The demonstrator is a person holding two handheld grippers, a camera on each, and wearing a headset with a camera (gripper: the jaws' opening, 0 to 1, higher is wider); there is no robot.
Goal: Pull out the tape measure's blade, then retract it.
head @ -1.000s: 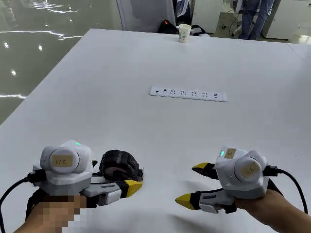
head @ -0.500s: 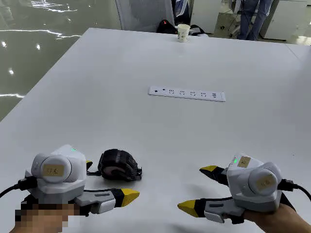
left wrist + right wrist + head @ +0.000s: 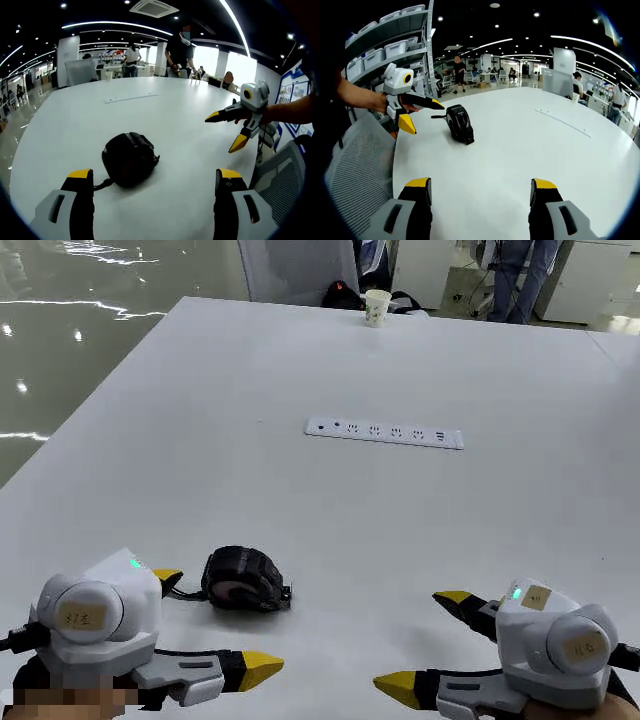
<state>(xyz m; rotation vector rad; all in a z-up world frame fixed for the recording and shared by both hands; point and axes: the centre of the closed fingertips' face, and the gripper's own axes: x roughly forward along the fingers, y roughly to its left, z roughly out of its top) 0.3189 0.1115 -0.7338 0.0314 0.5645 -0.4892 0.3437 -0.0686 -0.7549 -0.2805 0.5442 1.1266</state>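
a black tape measure (image 3: 245, 580) lies on the white table (image 3: 300, 490), just ahead of the left gripper (image 3: 215, 622), whose yellow-tipped jaws stand wide apart and hold nothing. a short black strap (image 3: 186, 593) trails from the case toward the tip of one jaw. well off to the other side, the right gripper (image 3: 425, 642) hovers over bare tabletop, its jaws likewise spread wide and empty. farther up the table sit a white power strip (image 3: 384, 432) and, near the far edge, a paper cup (image 3: 377, 307).

Black tape measure (image 3: 129, 159) lies before spread left gripper (image 3: 153, 176).
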